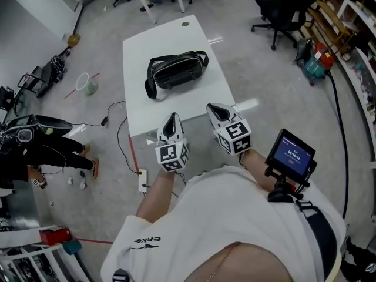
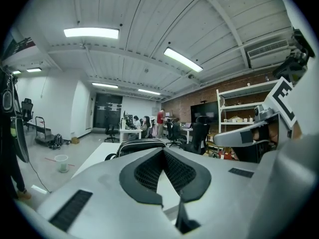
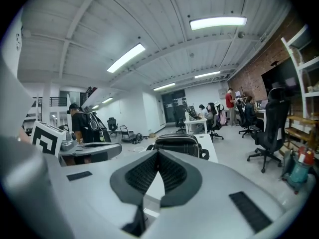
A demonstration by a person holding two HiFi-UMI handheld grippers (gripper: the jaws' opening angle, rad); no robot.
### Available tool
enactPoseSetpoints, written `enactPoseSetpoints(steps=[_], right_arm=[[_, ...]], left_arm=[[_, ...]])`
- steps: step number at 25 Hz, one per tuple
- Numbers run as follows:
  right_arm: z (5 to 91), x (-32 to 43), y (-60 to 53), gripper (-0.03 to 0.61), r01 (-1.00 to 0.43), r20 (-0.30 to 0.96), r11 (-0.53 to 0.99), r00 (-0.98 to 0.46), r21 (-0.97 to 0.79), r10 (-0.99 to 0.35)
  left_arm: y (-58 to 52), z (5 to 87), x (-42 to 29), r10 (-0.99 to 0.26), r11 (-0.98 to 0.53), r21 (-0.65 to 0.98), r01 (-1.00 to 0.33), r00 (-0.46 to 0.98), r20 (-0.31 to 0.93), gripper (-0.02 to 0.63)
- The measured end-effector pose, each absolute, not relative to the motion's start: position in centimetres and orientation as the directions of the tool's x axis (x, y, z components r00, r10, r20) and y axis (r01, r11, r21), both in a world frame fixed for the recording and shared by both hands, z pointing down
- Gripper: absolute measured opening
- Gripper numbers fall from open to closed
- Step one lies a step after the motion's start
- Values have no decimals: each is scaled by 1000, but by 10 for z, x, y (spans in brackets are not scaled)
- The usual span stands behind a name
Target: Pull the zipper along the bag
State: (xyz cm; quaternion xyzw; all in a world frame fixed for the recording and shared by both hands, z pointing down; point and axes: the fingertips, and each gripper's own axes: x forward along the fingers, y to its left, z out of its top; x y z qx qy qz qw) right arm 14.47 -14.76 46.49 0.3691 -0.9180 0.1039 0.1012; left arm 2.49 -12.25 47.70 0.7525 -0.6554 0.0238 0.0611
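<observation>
On table, bag; cup on floor

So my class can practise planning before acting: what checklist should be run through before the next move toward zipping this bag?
1. Bag lies on the table: ok.
2. Left gripper empty, jaws together: ok.
3. Right gripper empty, jaws together: ok.
4. Grippers at the bag: not ok, both hang near the table's near edge, apart from it.
5. Zipper pull located: cannot tell, too small to make out.
</observation>
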Motion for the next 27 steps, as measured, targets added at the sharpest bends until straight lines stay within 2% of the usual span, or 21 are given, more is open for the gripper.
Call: enactPoseSetpoints(steps=[27], right_arm=[[469,152,-152,5,-727,309,679,-673,-103,-673]], left_arm=[[-141,480,41,-975,-168,87,-982,179,133,2]])
